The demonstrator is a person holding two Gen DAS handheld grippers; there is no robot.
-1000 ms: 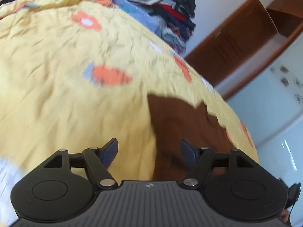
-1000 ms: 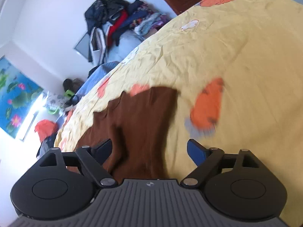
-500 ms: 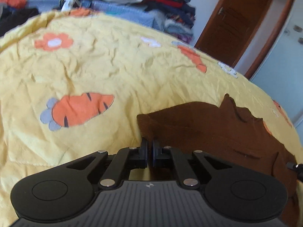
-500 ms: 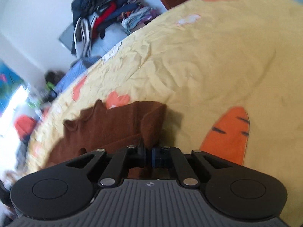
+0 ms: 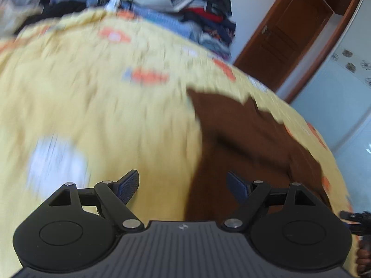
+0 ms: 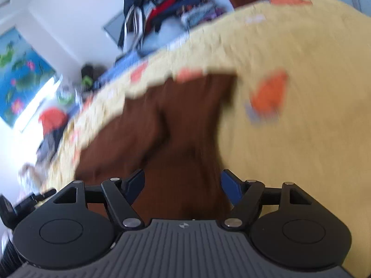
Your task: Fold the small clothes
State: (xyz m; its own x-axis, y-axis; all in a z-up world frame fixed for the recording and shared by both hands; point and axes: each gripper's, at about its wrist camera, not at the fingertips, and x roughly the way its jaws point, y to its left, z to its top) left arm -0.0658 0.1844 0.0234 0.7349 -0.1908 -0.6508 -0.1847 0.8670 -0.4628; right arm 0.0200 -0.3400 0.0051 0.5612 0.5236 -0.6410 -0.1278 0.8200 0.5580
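The brown garment point(image 5: 250, 143) lay spread on the yellow bedspread point(image 5: 97, 120), folded over on itself with a crease running down its middle in the right wrist view point(image 6: 183, 139). Half a second earlier both grippers were clamped on its near edge; now the cloth sat loose on the bed, dropped where it had been carried. The left gripper point(image 5: 183, 186) had just been opening, its jaws wide apart with only the garment's left border below the gap and nothing pinched. The right gripper point(image 6: 182, 183) had likewise just been opening, jaws spread above the brown cloth, which lay between them but untouched by the pads. Both views were smeared by motion, so the hem's exact lie could not be read. I judged that 1 fold was done and released, and that the grippers were pulling back to pick a fresh edge. Beyond the bed, a pile of clothes point(image 5: 201, 16) waited against the wall, beside a brown door point(image 5: 285, 37).
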